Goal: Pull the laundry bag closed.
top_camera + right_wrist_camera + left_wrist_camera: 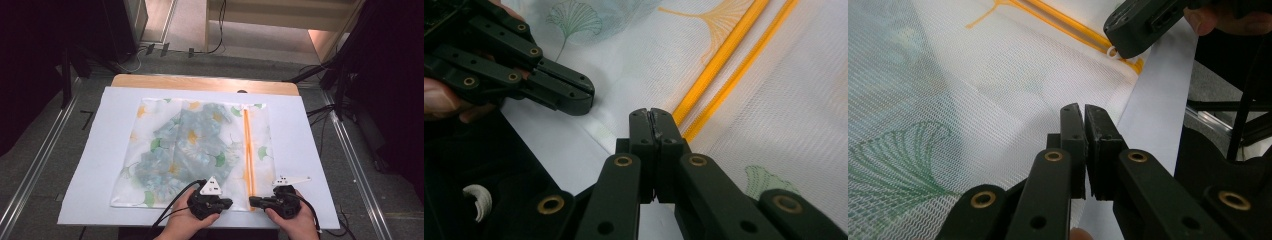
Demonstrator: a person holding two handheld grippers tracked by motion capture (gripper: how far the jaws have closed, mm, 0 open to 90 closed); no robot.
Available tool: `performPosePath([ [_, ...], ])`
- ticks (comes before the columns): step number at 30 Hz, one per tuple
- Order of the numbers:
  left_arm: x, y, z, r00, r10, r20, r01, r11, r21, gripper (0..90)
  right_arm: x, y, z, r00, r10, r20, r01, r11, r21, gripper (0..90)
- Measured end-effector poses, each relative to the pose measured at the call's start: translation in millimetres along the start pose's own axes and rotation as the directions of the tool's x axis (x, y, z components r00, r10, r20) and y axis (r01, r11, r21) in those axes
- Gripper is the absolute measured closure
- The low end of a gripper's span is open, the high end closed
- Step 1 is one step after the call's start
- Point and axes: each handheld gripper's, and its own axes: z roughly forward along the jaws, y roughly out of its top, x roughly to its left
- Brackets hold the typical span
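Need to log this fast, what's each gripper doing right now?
Left gripper: shut, nothing seen between its jaws.
Right gripper: shut at the zipper end of the mesh bag; grip cannot be told.

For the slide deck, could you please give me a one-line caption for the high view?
Two hand-held tongs, left and right, meet at the near edge of a zippered mesh laundry bag on a white sheet.

1. Both hands are coming in from the near edge, each one holding a gripper, and the two are sitting close together.
2. The left hand (187,220) is gripping the left gripper (227,202), which is pointing to the right, its jaws pressing together.
3. The right hand (295,222) is gripping the right gripper (252,201), which is pointing to the left, its jaws also meeting.
4. The two tips are facing each other, near but apart.
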Motion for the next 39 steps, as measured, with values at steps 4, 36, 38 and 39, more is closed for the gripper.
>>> performPosePath([
  [4, 0.4, -0.1, 0.0, 1.0, -0.005, 0.007, 0.005, 1.0, -0.002, 87.6, 1.2, -0.4, -1.4, 0.9998, -0.017, 0.004, 0.017, 0.9998, -0.013, 90.0],
  [36, -25.7, 15.6, 28.3, 0.9968, 0.079, -0.006, -0.079, 0.9968, 0.009, 90.0, 2.1, 1.8, -2.0, 0.9969, -0.039, 0.069, 0.043, 0.9974, -0.058, 90.0],
  [38, -26.7, 15.3, 28.3, 0.9955, 0.094, -0.013, -0.093, 0.9956, 0.009, 90.0, 1.9, 2.3, -0.7, 0.9963, -0.033, 0.079, 0.038, 0.9978, -0.055, 90.0],
  [39, -26.9, 15.1, 28.3, 0.9952, 0.097, -0.012, -0.097, 0.9952, 0.007, 90.0, 1.7, 2.5, 0.4, 0.9951, -0.034, 0.093, 0.039, 0.9979, -0.052, 90.0],
])
